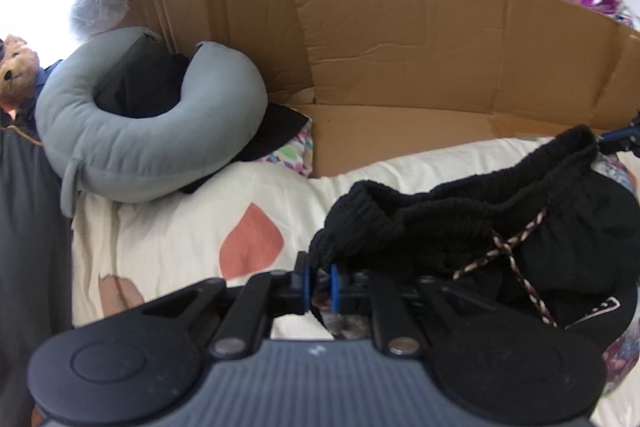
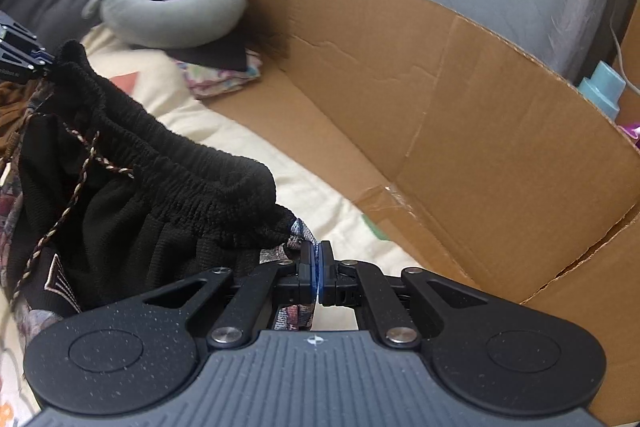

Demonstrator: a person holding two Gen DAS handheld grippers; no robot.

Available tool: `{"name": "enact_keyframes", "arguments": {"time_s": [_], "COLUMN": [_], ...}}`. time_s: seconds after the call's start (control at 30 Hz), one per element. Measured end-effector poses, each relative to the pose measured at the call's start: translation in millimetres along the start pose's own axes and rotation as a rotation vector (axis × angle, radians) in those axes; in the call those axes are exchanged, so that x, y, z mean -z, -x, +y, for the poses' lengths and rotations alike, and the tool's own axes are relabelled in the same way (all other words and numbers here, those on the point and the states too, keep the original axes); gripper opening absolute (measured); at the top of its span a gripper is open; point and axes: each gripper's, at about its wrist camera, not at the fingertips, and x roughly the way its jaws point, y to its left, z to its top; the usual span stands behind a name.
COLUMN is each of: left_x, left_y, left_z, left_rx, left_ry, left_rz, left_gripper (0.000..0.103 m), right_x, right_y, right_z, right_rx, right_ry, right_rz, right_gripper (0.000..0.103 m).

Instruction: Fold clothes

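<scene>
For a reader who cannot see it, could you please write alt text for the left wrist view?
The left gripper is shut on the waistband of black shorts with a braided drawstring, lifted above a cream bedsheet. Behind lie a grey U-shaped pillow, flattened cardboard and a teddy bear.

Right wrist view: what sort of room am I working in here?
Likely a bedroom: the black shorts are held over a patterned bedsheet, with a grey U-shaped pillow and a teddy bear behind.

Grey U-shaped pillow [image 1: 160, 147] beside flattened cardboard box [image 1: 420, 59], teddy bear [image 1: 16, 71] behind, on a cream bedsheet [image 1: 168, 235]
</scene>
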Motion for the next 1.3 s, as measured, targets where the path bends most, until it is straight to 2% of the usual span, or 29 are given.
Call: {"name": "enact_keyframes", "arguments": {"time_s": [0.17,0.23,0.33,0.4,0.43,0.47,0.53,0.67,0.93,1.1,1.23,1.3], "left_x": [-11,-13,-16,-16,-16,-16,-16,-15,-2,17,32,40], "left_y": [-35,-44,-43,-37,-34,-31,-26,-12,44,86,116,129], "left_z": [9,9,3,0,-1,-1,-2,-9,-30,-43,-52,-56], "left_rx": [-0.034,-0.036,-0.046,-0.051,-0.048,-0.042,-0.031,-0.010,0.036,0.059,0.075,0.097], "left_ry": [0.075,0.104,0.106,0.101,0.101,0.107,0.120,0.126,0.142,0.146,0.180,0.202], "left_rz": [0.035,0.054,0.067,0.056,0.053,0.053,0.055,0.058,0.043,0.030,0.030,0.019], "left_gripper": [0.013,0.018,0.030,0.042,0.044,0.044,0.044,0.044,0.045,0.050,0.050,0.050], "right_x": [-10,-15,-21,-23,-24,-23,-21,-16,-7,0,8,13], "right_y": [-25,-37,-52,-52,-49,-44,-33,-11,34,70,97,109], "right_z": [2,1,5,7,6,6,6,5,4,10,17,22], "right_rx": [0.044,0.052,0.076,0.092,0.087,0.080,0.065,0.035,-0.025,-0.064,-0.103,-0.112], "right_ry": [-0.023,-0.041,-0.027,-0.011,-0.016,-0.023,-0.038,-0.067,-0.125,-0.153,-0.185,-0.188], "right_rz": [0.008,0.020,0.051,0.044,0.036,0.034,0.030,0.023,0.008,-0.026,-0.046,-0.057], "right_gripper": [0.000,0.000,0.002,0.009,0.021,0.029,0.033,0.033,0.033,0.036,0.043,0.043]}}
